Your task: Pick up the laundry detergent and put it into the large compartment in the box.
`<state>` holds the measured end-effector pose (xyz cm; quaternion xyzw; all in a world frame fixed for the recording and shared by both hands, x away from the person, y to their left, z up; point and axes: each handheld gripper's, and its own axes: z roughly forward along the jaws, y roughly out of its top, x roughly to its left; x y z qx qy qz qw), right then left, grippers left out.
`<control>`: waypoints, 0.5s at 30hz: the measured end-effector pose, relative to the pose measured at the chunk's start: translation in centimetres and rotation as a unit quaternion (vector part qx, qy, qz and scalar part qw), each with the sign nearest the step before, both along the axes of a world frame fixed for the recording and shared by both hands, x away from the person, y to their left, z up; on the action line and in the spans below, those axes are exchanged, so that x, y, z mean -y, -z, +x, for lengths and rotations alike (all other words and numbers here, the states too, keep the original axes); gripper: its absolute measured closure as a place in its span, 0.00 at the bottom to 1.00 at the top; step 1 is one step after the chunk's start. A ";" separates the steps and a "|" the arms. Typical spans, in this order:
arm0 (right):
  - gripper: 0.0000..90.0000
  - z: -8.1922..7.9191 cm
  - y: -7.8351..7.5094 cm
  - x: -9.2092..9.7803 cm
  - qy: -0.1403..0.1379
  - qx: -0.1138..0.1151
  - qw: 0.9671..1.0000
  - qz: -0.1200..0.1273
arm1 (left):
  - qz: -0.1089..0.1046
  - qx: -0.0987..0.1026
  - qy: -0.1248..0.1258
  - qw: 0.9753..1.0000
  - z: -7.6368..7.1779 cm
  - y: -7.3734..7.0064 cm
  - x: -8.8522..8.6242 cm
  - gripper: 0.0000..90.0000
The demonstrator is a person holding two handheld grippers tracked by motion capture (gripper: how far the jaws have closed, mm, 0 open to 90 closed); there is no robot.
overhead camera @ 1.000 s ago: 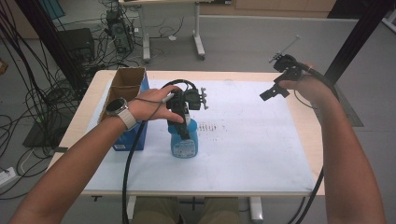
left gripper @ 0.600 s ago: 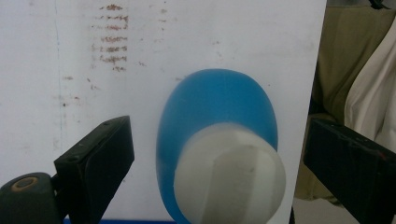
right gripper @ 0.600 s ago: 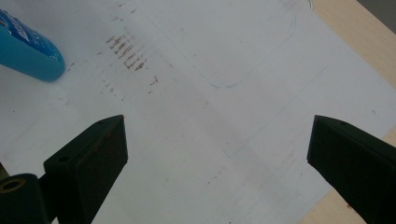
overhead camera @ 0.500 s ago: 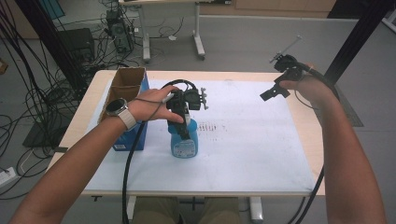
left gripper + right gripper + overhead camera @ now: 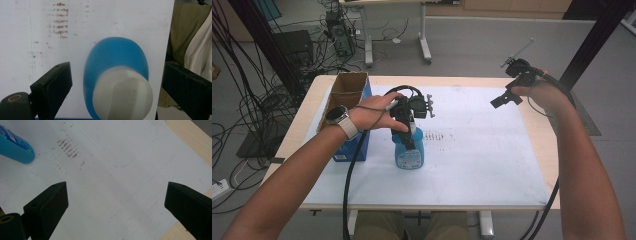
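Note:
A blue bottle point(image 5: 410, 153) with a white cap point(image 5: 123, 93) stands upright on the white sheet point(image 5: 477, 150), left of the middle. My left gripper point(image 5: 406, 131) hangs right over it and points down. In the left gripper view the left gripper point(image 5: 116, 75) is open, with its jaws on either side of the cap and clear of it. My right gripper point(image 5: 508, 98) is held in the air over the table's far right. It is open too, and in its own view the right gripper point(image 5: 116, 192) has only the sheet below its jaws. The bottle's base point(image 5: 15, 147) shows at the upper left there.
An open cardboard box point(image 5: 347, 89) stands on the table's left side, against a blue box point(image 5: 362, 146). Brown smudges point(image 5: 444, 136) mark the sheet beside the bottle. The wooden table edge point(image 5: 543, 135) runs along the right. Cables and desks lie on the floor beyond.

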<state>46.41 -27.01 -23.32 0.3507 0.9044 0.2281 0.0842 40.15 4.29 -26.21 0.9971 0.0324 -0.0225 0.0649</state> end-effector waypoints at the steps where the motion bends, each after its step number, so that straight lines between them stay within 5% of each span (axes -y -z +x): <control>1: 0.06 0.0 0.0 0.0 0.000 0.000 1.000 0.000 | 0.000 0.000 0.000 1.000 0.0 0.0 0.0 0.11; 15: 0.06 0.0 0.3 -0.1 -0.002 -0.002 1.000 0.000 | 0.004 -0.003 0.000 1.000 0.2 1.2 -0.1 0.11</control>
